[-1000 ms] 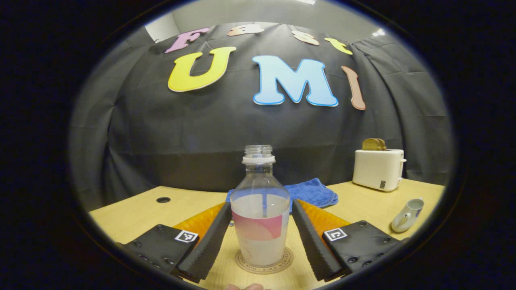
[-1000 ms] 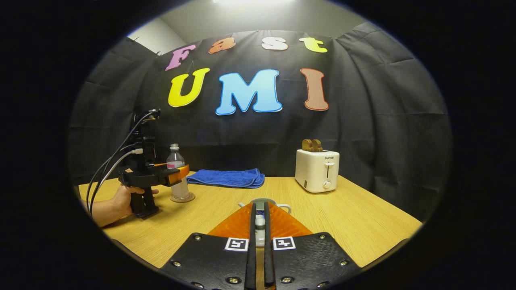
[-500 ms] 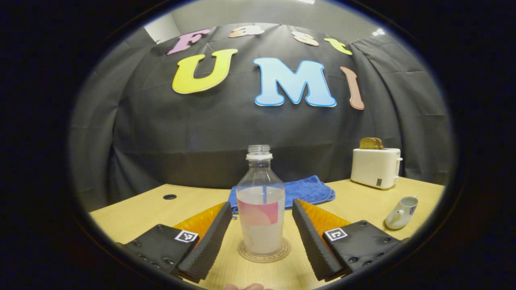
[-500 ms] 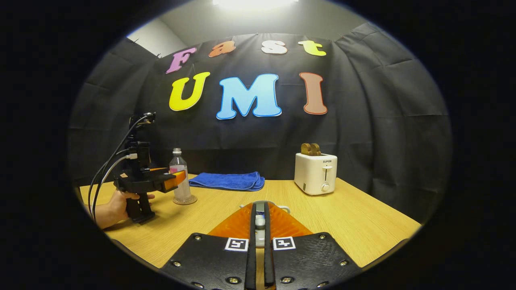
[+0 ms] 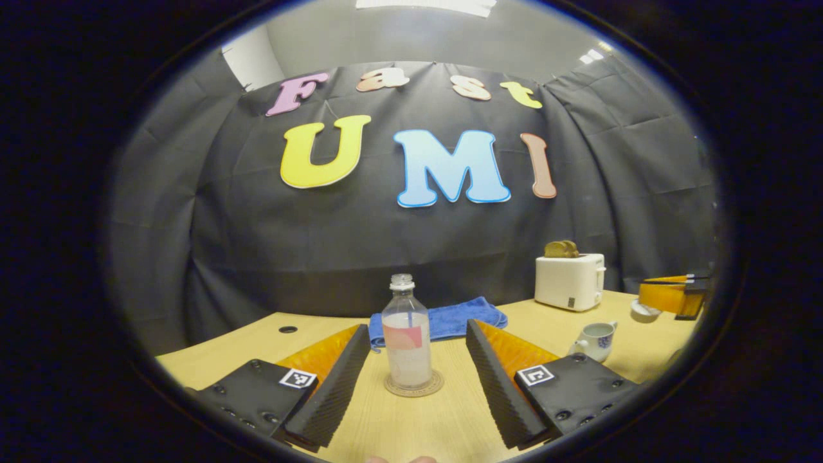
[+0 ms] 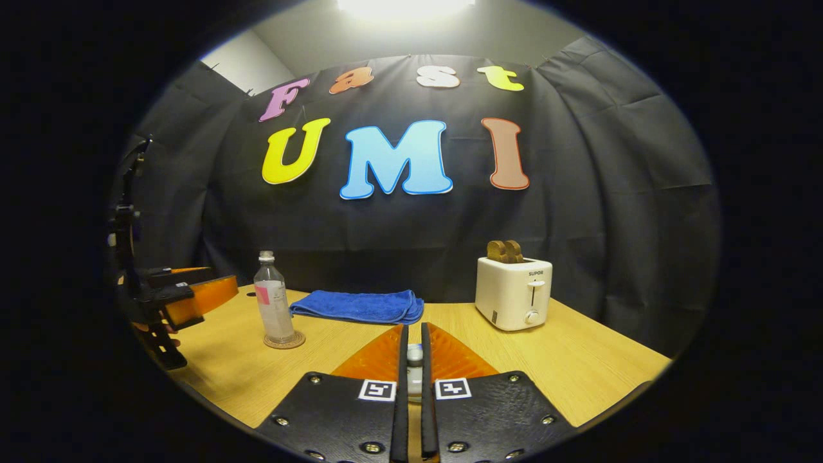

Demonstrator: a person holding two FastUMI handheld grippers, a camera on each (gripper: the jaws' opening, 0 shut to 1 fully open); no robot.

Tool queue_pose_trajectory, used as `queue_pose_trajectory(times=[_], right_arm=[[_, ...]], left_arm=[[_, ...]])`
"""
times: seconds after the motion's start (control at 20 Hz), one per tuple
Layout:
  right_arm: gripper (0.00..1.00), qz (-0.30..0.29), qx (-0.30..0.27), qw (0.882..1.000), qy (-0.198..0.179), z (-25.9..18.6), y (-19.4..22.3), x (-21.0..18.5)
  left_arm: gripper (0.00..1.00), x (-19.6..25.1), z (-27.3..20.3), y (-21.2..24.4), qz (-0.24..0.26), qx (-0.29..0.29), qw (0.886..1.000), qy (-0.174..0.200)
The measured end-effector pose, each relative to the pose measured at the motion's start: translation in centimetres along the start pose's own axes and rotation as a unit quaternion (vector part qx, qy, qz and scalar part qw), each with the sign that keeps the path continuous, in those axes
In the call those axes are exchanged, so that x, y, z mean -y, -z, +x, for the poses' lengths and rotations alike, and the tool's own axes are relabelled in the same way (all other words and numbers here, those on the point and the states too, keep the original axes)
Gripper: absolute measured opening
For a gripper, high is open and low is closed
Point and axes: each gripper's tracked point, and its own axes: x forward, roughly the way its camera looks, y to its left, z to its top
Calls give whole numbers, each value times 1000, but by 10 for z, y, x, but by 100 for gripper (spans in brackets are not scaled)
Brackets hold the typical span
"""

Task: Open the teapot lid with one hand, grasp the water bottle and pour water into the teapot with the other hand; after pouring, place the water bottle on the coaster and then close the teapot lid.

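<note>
Water bottle [image 5: 407, 341] stands upright on the round coaster [image 5: 414, 388], its long axis vertical and its uncapped neck pointing straight up; it is partly filled. In the left gripper view the left tool [image 5: 418, 379] is spread wide open, its fingers [image 5: 334, 386] on either side of the bottle's line but well short of it, touching nothing. Behind the bottle lies a folded blue towel [image 5: 453, 318]. Further right stands a white toaster [image 5: 569, 280] with bread in its slots, and nearer the camera the small white teapot [image 5: 595, 337] sits with its top open and its spout toward the left. At the right edge the right tool [image 5: 672, 297] holds a small white piece that looks like the lid [image 5: 643, 310].

In the right gripper view the right tool's [image 6: 412, 360] fingers are closed on that white piece between them. The tabletop [image 6: 566, 366] is pale wood, backed by a black cloth wall, with a bright ceiling light overhead.
</note>
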Motion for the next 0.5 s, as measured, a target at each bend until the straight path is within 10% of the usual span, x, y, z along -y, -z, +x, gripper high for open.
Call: queue_pose_trajectory(times=[0.5], right_arm=[[8,-1,-50,998,24,25,25,7]], left_arm=[[100,1,-14,27,-40,-18,999,-3]])
